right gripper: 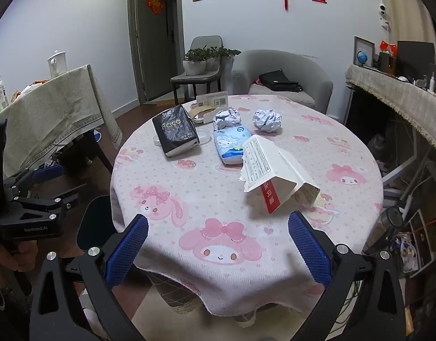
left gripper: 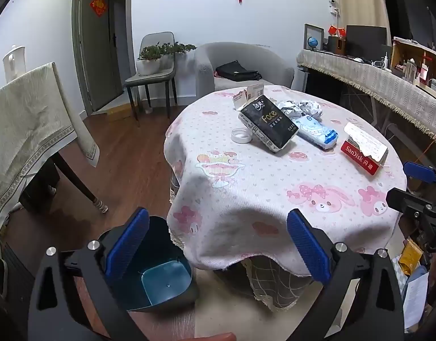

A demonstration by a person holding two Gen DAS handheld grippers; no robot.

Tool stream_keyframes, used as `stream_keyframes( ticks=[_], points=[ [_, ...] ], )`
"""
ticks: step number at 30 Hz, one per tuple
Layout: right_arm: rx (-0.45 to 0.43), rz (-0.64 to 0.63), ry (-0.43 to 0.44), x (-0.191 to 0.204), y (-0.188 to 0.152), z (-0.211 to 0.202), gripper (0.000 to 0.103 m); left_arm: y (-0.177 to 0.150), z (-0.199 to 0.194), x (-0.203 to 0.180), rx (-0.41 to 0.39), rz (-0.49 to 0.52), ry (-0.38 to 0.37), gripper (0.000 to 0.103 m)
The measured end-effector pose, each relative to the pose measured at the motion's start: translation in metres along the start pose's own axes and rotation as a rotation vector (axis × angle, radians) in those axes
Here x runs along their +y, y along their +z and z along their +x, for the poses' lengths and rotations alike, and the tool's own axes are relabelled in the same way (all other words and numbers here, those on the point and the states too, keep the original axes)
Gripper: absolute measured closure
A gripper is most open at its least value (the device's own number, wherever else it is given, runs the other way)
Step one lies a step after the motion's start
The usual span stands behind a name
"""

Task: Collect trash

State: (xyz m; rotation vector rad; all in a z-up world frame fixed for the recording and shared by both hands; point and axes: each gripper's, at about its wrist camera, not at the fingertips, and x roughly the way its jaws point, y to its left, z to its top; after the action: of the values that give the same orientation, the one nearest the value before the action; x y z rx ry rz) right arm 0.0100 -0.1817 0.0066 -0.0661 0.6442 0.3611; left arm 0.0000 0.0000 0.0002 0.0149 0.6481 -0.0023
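Low at the left, beside the round table (left gripper: 246, 199), a dark bin (left gripper: 161, 278) with a smooth blue inside stands open on the wooden floor. The table wears a soft knitted cloth (right gripper: 218, 213) printed with pink rabbits, its edge hanging in folds. On it, from left to right in the right wrist view, lie a glossy black tissue pack (right gripper: 175, 133), a white lid (left gripper: 241, 135) half under that pack, a blue wipes pack (right gripper: 232, 146), two crumpled paper balls (right gripper: 266, 120) at the far side, and a torn white and red box (right gripper: 272, 173) nearest the right gripper.

The left gripper (left gripper: 218, 244) hangs over the table's near left edge, tilted downward, its ribbed blue pads spread fully apart with nothing between them. The right gripper (right gripper: 218, 247) hangs over the near edge, likewise tilted and spread wide, empty. A hand (right gripper: 13, 255) grips the left tool's handle.
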Motion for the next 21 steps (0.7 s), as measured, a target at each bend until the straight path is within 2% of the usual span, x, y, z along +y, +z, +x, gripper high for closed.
stream_keyframes(
  ticks=[21],
  points=[
    [-0.001, -0.007, -0.003, 0.000, 0.004, 0.000, 0.003, -0.002, 0.004, 0.006, 0.013, -0.025, 0.000, 0.003]
  ],
)
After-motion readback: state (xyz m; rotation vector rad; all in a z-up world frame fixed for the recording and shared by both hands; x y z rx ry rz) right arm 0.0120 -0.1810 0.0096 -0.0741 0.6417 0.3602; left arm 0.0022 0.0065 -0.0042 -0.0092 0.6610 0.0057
